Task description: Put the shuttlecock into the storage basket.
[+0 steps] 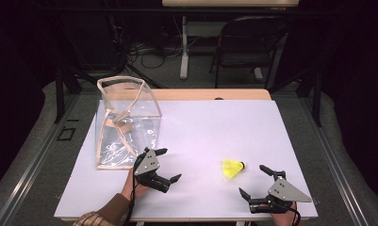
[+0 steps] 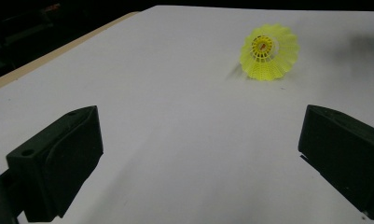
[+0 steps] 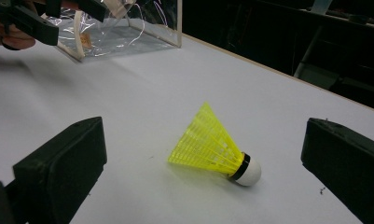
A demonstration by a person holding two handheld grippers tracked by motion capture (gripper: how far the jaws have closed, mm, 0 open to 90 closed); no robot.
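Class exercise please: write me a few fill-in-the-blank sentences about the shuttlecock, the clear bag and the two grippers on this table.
1. The shuttlecock has a skirt coloured ____.
2. The shuttlecock lies on its ____, not upright.
3. The gripper nearer the shuttlecock is the ____ one.
4. The clear bag stands beside the left gripper, whose jaws are ____.

Missing words: yellow; side; right; open

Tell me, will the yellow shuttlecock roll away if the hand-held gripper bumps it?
Probably. The shuttlecock lies on its side on the smooth table, so a nudge would likely swing it in a curve around its round white tip. Its thin open-mesh skirt looks very light and may bend if squeezed hard.
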